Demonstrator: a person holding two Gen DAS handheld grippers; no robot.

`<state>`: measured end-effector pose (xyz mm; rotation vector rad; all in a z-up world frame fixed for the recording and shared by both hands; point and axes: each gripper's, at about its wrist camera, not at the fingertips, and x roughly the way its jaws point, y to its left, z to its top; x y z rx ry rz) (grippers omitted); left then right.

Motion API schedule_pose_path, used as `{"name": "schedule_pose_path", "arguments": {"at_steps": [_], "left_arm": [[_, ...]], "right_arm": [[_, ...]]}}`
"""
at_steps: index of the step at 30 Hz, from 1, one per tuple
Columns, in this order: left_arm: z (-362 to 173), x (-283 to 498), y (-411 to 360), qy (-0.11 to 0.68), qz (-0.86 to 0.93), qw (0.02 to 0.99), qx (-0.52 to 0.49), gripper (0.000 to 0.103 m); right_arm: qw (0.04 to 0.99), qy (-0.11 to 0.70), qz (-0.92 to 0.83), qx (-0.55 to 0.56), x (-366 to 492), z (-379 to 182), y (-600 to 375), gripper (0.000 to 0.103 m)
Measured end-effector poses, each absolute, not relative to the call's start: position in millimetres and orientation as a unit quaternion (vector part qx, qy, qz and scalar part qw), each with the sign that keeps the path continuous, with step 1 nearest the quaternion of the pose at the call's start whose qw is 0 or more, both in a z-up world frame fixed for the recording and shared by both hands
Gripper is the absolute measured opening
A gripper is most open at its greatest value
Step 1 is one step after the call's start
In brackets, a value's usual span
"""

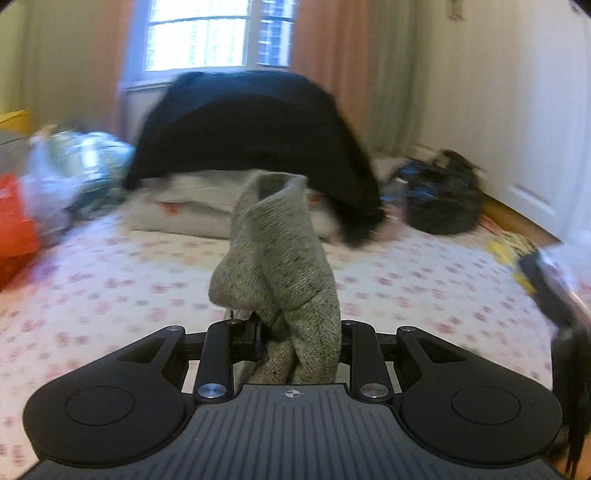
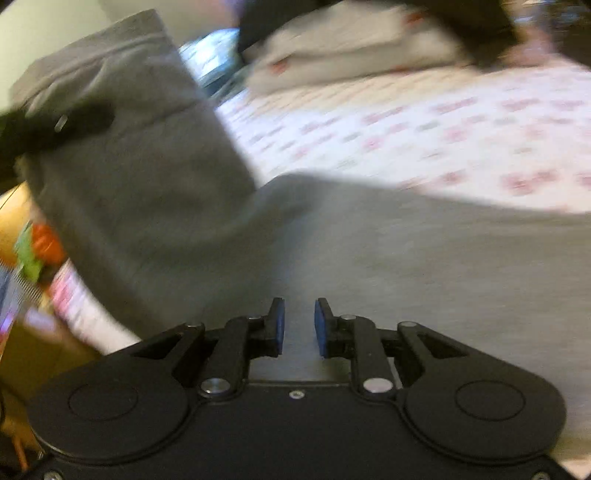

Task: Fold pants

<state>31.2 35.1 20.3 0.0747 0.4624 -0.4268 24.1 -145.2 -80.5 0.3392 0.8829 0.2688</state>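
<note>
The bed [image 1: 110, 280], covered by a white sheet with small pink flowers, filled the middle and lower part of both views. In the left wrist view a window [image 1: 218, 35] stood at the top centre between peach curtains [image 1: 325, 40]. Below it a large dark garment [image 1: 251, 122] lay draped over a pile of pale folded bedding [image 1: 184, 206] at the far side of the bed. A dark bag [image 1: 443, 195] sat at the right of centre, plastic bags [image 1: 74, 166] and something orange-red [image 1: 14, 225] at the left edge; all of these were blurred.

The grey pants [image 2: 424, 266] spread across the lower right of the right wrist view, flat on the sheet. One part of them rose up into the upper left of that frame, where the left gripper [image 2: 59, 125] showed as a dark blurred bar against the cloth. In the left wrist view a bunched fold of the same grey knit stood up from the centre bottom, and the left gripper was clamped on it, its jaws narrow with the cloth packed between them.

The right gripper [image 2: 299, 328] sat at the bottom centre of its own view, just above the flat part of the pants. Its blue pads [image 2: 279, 325] stood a little apart with a clear gap and nothing pinched between them.
</note>
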Motion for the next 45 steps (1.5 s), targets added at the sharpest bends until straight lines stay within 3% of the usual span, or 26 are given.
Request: {"name": "schedule_pose_path", "arguments": {"at_steps": [8,13,14,15,16,18,20,25,27,31,38,45], "left_arm": [[-69.5,23.1,-88.8,0.312,-0.263,0.909,0.085,0.024],[-93.2,8.0,-123.7,0.321,-0.263,0.897,0.153,0.030],[-92.2,8.4,-125.8,0.323,-0.269,0.893,0.159,0.038],[-89.7,6.8,-125.7,0.325,-0.282,0.889,0.154,0.047],[-85.2,3.6,-123.3,0.325,-0.296,0.886,0.145,0.052],[-74.1,-8.2,-124.2,0.311,-0.323,0.883,0.137,0.056],[-65.8,-22.5,-128.7,0.284,-0.345,0.882,0.147,0.057],[-43.3,-30.8,-102.9,0.270,-0.347,0.892,0.105,0.062],[-40.6,-16.6,-82.1,0.286,-0.321,0.900,0.071,0.069],[-51.1,22.3,-37.7,0.341,-0.244,0.907,0.024,0.070],[-103.9,69.5,20.1,0.461,-0.184,0.868,-0.023,0.070],[-117.2,72.2,31.2,0.467,-0.200,0.861,-0.025,0.072]], "right_arm": [[0.885,0.429,-0.018,0.180,9.0,-86.2,-254.1,0.031],[0.875,0.440,-0.061,0.192,-0.3,-99.9,-286.5,0.031],[0.874,0.439,-0.065,0.198,-2.2,-100.4,-290.9,0.034],[0.874,0.437,-0.068,0.203,-7.4,-100.3,-293.4,0.047],[0.874,0.432,-0.073,0.208,-11.8,-97.8,-295.9,0.062],[0.878,0.422,-0.083,0.212,-16.4,-93.6,-303.3,0.077],[0.882,0.408,-0.097,0.214,-21.1,-89.0,-313.1,0.078],[0.893,0.369,-0.117,0.231,-27.3,-70.3,-325.8,0.085],[0.899,0.355,-0.095,0.236,-26.8,-64.9,-325.7,0.090],[0.901,0.353,-0.034,0.248,-19.9,-65.8,-314.6,0.096],[0.886,0.408,0.004,0.220,-4.2,-94.9,-288.3,0.098],[0.868,0.439,0.033,0.232,3.0,-121.4,-282.0,0.097]]}}
